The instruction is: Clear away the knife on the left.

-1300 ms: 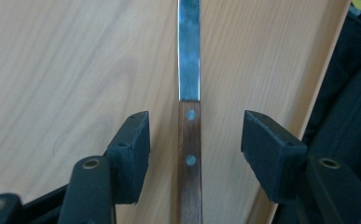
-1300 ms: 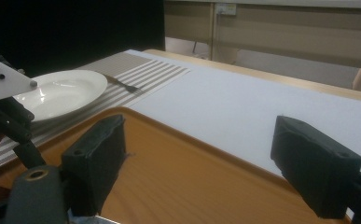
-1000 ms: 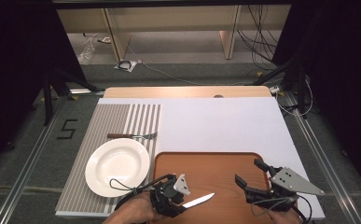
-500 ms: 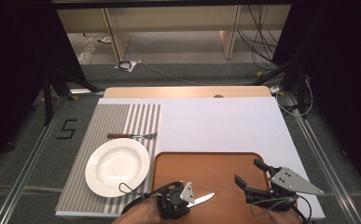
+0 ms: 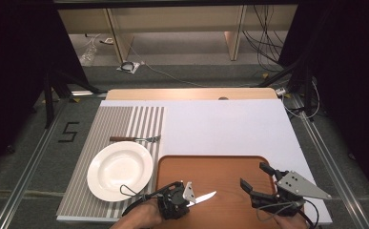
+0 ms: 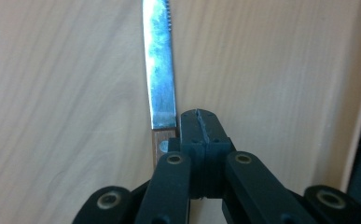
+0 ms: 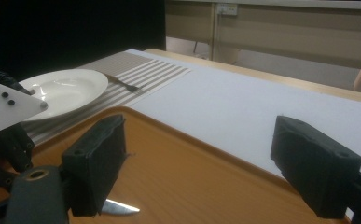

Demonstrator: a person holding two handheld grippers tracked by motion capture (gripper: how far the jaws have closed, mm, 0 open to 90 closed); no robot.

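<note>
A knife with a steel blade and brown handle lies on the wooden tray, near its front left. My left gripper is down at the knife's handle end, jaws pressed together. In the left gripper view the knife lies just beside the left gripper, to the left of its shut jaws and not between them. My right gripper hovers over the tray's right part, jaws wide apart and empty. The right gripper faces the blade tip and the tray.
A white plate sits on a striped placemat left of the tray, with a fork behind it. The plate and fork also appear in the right gripper view. White table surface extends beyond the tray.
My left gripper has drawn back toward the near edge and a little to the right along the knife. The knife has barely moved. The right gripper has held its place.
</note>
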